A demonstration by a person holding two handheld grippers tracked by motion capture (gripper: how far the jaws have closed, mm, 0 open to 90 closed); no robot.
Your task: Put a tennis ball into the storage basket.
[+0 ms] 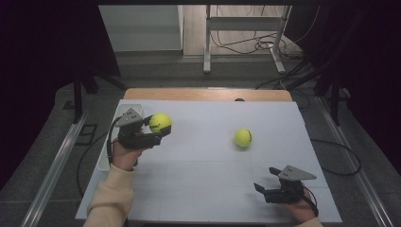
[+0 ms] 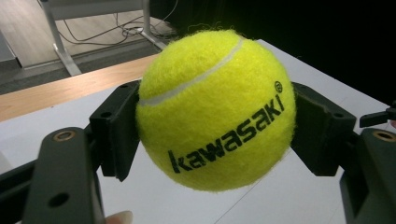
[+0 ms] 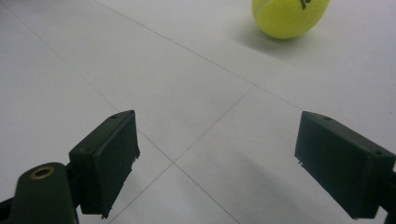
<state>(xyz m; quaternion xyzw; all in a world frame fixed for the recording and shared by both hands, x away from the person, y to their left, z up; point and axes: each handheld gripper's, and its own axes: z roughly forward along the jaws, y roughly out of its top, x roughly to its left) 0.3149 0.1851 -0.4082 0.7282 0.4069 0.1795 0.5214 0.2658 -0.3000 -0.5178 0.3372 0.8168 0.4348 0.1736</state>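
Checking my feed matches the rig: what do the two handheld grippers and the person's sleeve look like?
Both the left gripper and right gripper are black, with two blocky jaws, a grey three-cornered plate on top and a black trailing cable. Brass-coloured rings sit in the jaw arms. The left forearm wears a cream sleeve.

A cream-coloured long sleeve (image 1: 109, 198) covers the person's left forearm. Each hand carries a black gripper, left (image 1: 152, 133) and right (image 1: 261, 182), topped by a grey three-cornered plate and trailing a black cable. Blocky black fingers (image 3: 105, 161) show small screw holes, with brass-ringed holes behind them.
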